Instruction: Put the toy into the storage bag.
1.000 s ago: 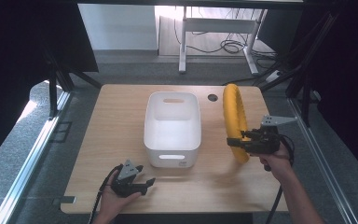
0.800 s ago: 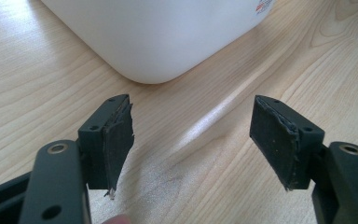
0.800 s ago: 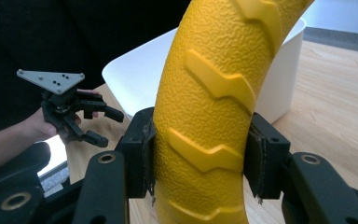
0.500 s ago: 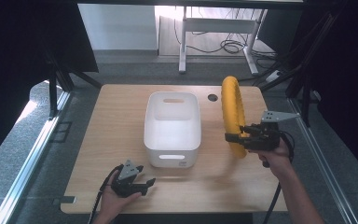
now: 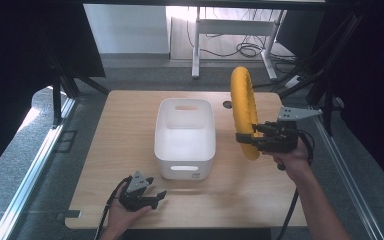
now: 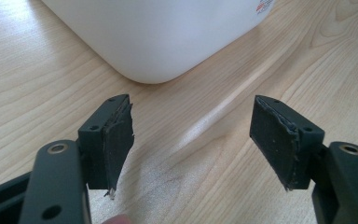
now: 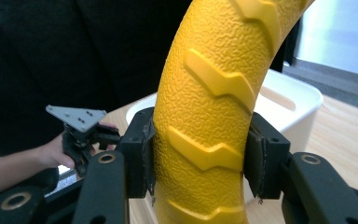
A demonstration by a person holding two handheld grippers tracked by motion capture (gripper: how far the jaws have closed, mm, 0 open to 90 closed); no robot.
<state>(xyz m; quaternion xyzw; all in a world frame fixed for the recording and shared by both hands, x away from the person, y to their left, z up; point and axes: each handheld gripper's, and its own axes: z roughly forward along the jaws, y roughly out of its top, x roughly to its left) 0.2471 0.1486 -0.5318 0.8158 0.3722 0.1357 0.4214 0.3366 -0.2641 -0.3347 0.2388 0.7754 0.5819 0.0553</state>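
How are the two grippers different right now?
The right gripper is shut on the yellow ring and holds it up on edge beside the white bin; the left gripper is open and holds nothing. The right gripper is raised off the table; the left gripper sits low near the table's front edge, in front of the bin. Both are black, two-jawed, and held by a person's hand.
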